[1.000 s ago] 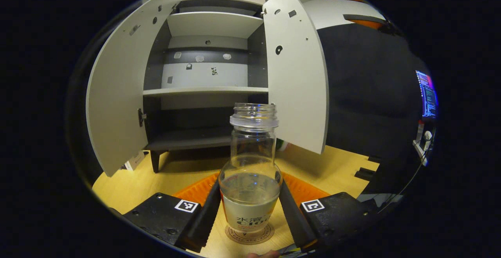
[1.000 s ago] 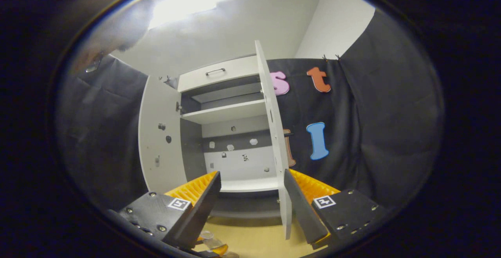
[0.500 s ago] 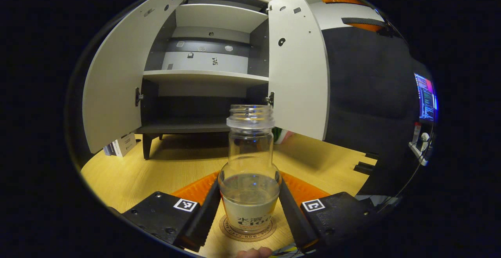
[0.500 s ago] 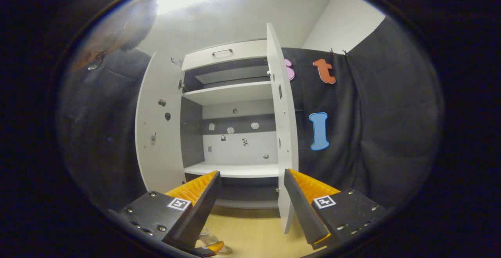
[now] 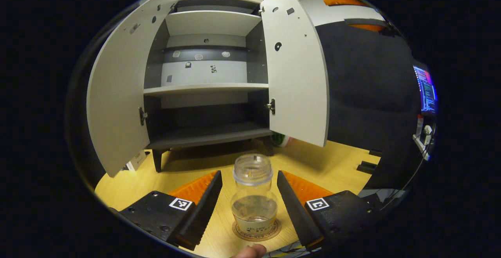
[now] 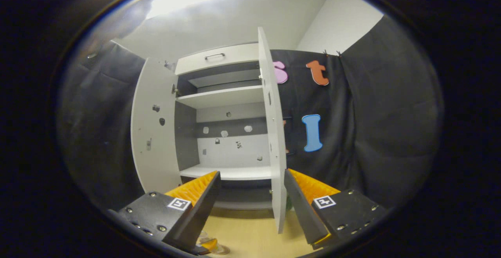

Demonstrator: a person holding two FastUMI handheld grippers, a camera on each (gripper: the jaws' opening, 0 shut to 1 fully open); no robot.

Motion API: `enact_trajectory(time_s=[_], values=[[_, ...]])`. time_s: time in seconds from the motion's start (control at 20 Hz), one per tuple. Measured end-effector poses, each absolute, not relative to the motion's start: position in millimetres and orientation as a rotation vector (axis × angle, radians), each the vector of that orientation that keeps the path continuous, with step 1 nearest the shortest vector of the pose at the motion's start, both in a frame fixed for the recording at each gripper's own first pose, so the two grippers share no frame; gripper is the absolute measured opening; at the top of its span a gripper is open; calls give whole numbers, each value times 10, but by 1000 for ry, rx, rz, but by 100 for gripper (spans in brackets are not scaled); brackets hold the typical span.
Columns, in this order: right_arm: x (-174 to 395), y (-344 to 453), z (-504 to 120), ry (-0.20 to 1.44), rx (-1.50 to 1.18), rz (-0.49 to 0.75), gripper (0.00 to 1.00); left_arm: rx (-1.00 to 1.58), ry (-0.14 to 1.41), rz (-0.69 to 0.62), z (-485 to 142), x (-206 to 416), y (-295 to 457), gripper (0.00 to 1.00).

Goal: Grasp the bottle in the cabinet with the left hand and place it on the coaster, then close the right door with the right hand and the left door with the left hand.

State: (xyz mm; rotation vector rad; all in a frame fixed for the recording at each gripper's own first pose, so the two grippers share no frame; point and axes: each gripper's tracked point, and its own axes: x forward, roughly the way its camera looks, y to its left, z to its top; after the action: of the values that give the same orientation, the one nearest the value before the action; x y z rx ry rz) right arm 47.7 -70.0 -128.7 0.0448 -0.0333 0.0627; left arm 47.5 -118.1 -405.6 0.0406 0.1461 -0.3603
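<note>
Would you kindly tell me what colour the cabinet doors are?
Light grey; the doors show best in the left gripper view.

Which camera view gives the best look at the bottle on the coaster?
The left gripper view: the glass bottle stands upright on the round coaster, whole and unobstructed between the open fingers of the left tool. The right gripper view catches just a blurred glassy sliver at its bottom edge, possibly the bottle.
</note>
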Motion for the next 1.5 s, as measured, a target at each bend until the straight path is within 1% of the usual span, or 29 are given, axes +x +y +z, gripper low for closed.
enact_trajectory(time_s=[0.05,0.1,0.25,0.3,0.35,0.4,0.45,0.6,0.65,0.7,0.8,0.95,1.1,1.25,1.4,1.45,1.5], values=[[501,-796,-1249,-28,60,42,96,31,144,-363,-3891,452,-1180,90],[522,-892,-1225,-19,70,23,98,27,140,-358,-3698,429,-1161,90],[609,-1253,-1134,-21,65,-52,98,27,109,-374,-3064,351,-1204,90],[646,-1375,-1099,-23,54,-73,95,36,102,-379,-2869,327,-1218,90],[675,-1506,-1074,-25,38,-96,98,33,93,-386,-2677,304,-1213,90],[721,-1622,-1049,-10,23,-110,94,23,84,-399,-2495,296,-1240,90],[775,-1707,-1053,12,12,-117,98,4,82,-399,-2328,301,-1242,90],[1006,-2125,-857,-7,31,-191,98,-62,125,-399,-1958,287,-1216,90],[1107,-2157,-826,-14,39,-195,95,-83,129,-399,-1822,315,-1191,90],[1213,-2224,-760,-30,37,-204,99,-99,128,-397,-1694,337,-1167,90],[1446,-2394,-643,-52,-1,-231,99,-100,117,-391,-1475,399,-1081,89],[1744,-2637,-623,-29,-67,-300,100,-69,38,-350,-1132,523,-871,89],[2080,-2551,-628,4,-60,-285,100,-89,-18,-311,-891,623,-736,89],[2313,-2437,-648,11,-38,-264,100,-133,-4,-294,-913,671,-645,90],[2409,-2268,-750,43,-53,-223,100,-126,7,-242,-971,659,-441,90],[2427,-2205,-773,51,-66,-203,100,-122,1,-230,-961,630,-370,95],[2446,-2119,-796,56,-82,-177,100,-117,-8,-215,-946,593,-287,90]])
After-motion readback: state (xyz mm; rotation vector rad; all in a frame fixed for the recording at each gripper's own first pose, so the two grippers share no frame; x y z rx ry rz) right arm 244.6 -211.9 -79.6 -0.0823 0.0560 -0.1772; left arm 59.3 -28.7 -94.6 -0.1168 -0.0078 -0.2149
